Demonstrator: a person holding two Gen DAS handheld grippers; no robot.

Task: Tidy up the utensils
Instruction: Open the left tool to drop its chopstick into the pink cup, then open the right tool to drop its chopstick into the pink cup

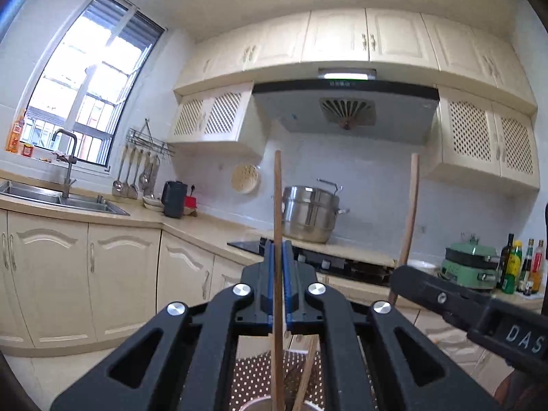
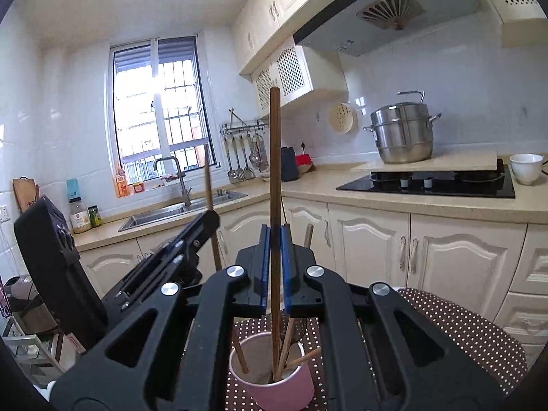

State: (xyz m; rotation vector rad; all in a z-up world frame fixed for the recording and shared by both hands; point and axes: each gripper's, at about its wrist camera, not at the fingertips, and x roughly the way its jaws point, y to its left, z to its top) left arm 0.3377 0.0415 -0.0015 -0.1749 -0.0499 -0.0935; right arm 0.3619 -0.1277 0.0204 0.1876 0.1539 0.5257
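I have the left gripper (image 1: 278,250) pinching one long brown wooden chopstick (image 1: 277,205), centre frame; the right gripper (image 2: 274,236) pinches another (image 2: 275,171). Both stand upright, lower ends inside the pink paper cup (image 2: 274,376) at bottom centre, which already holds several. Release remains. Cup rim is narrow; open room above.
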